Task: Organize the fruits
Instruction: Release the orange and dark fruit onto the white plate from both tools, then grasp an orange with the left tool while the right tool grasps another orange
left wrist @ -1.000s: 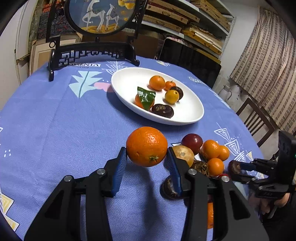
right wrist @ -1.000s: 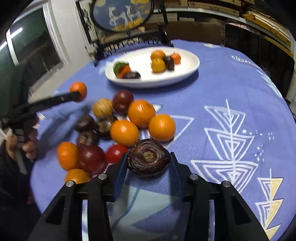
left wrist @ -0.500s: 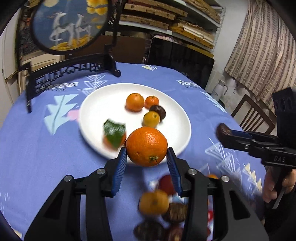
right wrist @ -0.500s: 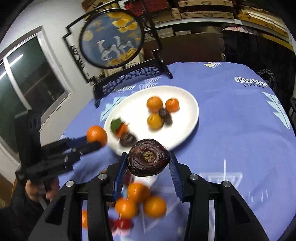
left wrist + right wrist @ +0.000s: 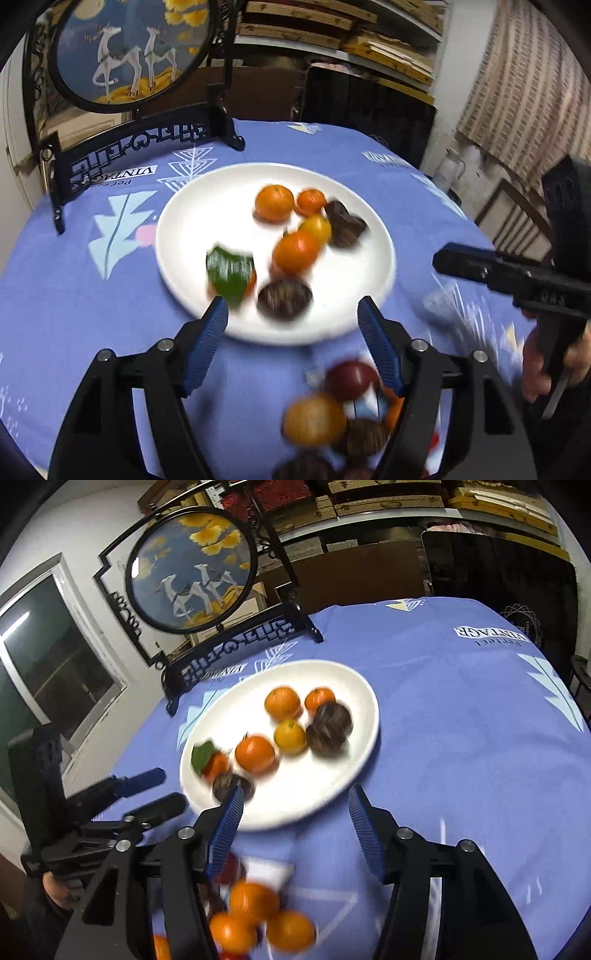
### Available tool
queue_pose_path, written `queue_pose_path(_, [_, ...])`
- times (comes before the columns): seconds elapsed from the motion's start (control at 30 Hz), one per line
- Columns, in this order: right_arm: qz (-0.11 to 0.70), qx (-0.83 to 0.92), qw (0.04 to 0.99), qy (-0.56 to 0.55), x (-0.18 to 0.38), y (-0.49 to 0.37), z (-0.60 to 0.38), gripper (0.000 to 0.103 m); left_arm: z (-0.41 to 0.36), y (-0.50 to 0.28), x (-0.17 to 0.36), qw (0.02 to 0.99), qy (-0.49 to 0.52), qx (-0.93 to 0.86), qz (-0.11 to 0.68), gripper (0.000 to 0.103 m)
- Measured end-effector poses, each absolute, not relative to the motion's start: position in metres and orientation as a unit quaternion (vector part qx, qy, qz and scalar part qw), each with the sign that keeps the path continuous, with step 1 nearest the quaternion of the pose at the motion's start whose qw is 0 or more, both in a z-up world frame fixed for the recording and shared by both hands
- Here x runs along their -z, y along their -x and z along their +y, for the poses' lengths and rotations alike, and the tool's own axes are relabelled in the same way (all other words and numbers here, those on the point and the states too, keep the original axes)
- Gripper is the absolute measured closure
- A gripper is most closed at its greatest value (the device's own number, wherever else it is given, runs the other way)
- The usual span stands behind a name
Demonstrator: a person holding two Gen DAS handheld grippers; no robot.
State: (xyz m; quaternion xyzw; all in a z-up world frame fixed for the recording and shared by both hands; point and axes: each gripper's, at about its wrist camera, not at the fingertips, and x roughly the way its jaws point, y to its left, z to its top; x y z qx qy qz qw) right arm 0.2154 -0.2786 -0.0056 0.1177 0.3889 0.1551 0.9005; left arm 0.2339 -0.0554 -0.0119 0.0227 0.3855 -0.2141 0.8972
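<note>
A white plate sits mid-table on the blue cloth and holds several oranges and dark fruits. The large orange and a second dark fruit now lie on it. My left gripper is open and empty above the plate's near rim. My right gripper is open and empty over the plate's near edge. It also shows in the left wrist view, to the right of the plate. A pile of loose fruit lies on the cloth below both grippers, also seen in the right wrist view.
A round painted screen on a black stand stands at the table's far side behind the plate. A chair and a curtain are at the right. Shelves fill the back wall.
Both grippers opened. The large orange left my left gripper and the dark fruit left my right gripper; both now lie on the plate. Both grippers have drawn back a little.
</note>
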Motion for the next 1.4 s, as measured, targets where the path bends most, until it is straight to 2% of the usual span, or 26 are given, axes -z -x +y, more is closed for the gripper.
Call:
queue_pose_path(0.4, [0.412, -0.152, 0.89, -0.126, 0.04, -0.127, -0.294, 0.041, -0.029, -0.087, 0.044, 0.882, -0.078, 0.254, 0.389, 0.033])
queue_pose_path(0.47, [0.413, -0.155, 0.889, -0.124, 0.042, -0.121, -0.292, 0.041, -0.031, -0.081, 0.049, 0.879, -0.079, 0.262, 0.391, 0.039])
queue_pose_path(0.8, [0.429, -0.145, 0.883, -0.125, 0.052, -0.131, -0.29, 0.041, -0.044, -0.076, 0.073, 0.869, -0.029, 0.282, 0.406, 0.043])
queue_pose_path(0.83, [0.433, -0.147, 0.881, -0.122, 0.053, -0.134, -0.287, 0.041, -0.043, -0.075, 0.074, 0.868, -0.024, 0.284, 0.408, 0.045])
queue_pose_path(0.9, [0.436, -0.15, 0.881, -0.111, 0.054, -0.139, -0.28, 0.041, -0.041, -0.071, 0.075, 0.86, -0.011, 0.302, 0.41, 0.058])
queue_pose_path(1.07, [0.447, -0.156, 0.875, -0.102, 0.062, -0.152, -0.269, 0.041, -0.041, -0.066, 0.076, 0.861, -0.014, 0.305, 0.405, 0.059])
queue_pose_path(1.1, [0.451, -0.158, 0.873, -0.101, 0.065, -0.154, -0.268, 0.041, -0.041, -0.067, 0.076, 0.861, -0.011, 0.306, 0.406, 0.059])
queue_pose_path(1.13, [0.459, -0.158, 0.869, -0.099, 0.07, -0.157, -0.265, 0.053, -0.041, -0.067, 0.077, 0.861, -0.009, 0.306, 0.406, 0.059])
queue_pose_path(1.17, [0.463, -0.157, 0.867, -0.095, 0.073, -0.158, -0.263, 0.056, -0.041, -0.067, 0.076, 0.862, -0.009, 0.306, 0.405, 0.059])
queue_pose_path(1.2, [0.456, -0.158, 0.872, -0.087, 0.071, -0.155, -0.261, 0.066, -0.042, -0.067, 0.075, 0.863, -0.012, 0.304, 0.403, 0.06])
queue_pose_path(1.4, [0.437, -0.163, 0.88, -0.095, 0.061, -0.145, -0.267, 0.067, -0.028, -0.071, 0.056, 0.875, 0.008, 0.3, 0.381, 0.06])
